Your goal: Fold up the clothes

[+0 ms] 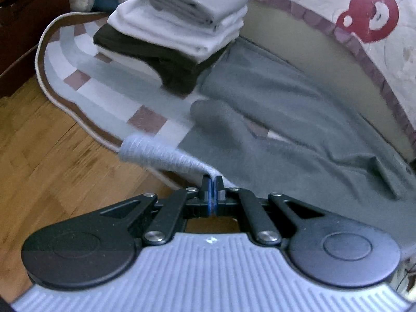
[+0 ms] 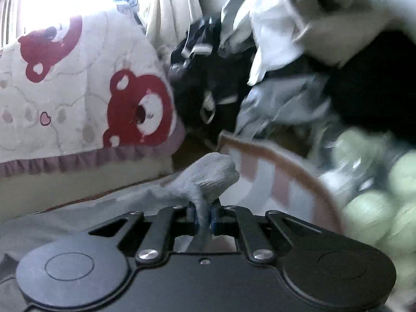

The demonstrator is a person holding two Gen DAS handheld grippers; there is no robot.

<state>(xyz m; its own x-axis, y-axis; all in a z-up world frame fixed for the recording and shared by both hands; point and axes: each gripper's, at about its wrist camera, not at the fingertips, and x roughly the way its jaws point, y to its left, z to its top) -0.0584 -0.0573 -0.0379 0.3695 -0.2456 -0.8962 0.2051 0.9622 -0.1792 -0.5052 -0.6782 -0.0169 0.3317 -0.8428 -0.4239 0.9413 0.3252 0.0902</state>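
Grey sweatpants (image 1: 280, 109) lie spread on a striped rug (image 1: 85, 78) beside a bed. My left gripper (image 1: 213, 179) is shut on one ribbed grey cuff (image 1: 161, 153), which sticks out to the left over the rug's edge. In the right wrist view my right gripper (image 2: 204, 208) is shut on the other ribbed cuff (image 2: 213, 174), bunched above the jaws, with grey cloth (image 2: 78, 208) trailing off to the left.
A stack of folded clothes (image 1: 187, 23), grey, white and dark, sits on the rug behind the sweatpants. A bear-print bedspread (image 2: 78, 91) hangs beside them. A heap of unfolded dark and white garments (image 2: 260, 52) lies ahead of the right gripper, with pale green balls (image 2: 369, 208) at right. Wooden floor (image 1: 46, 156) lies left.
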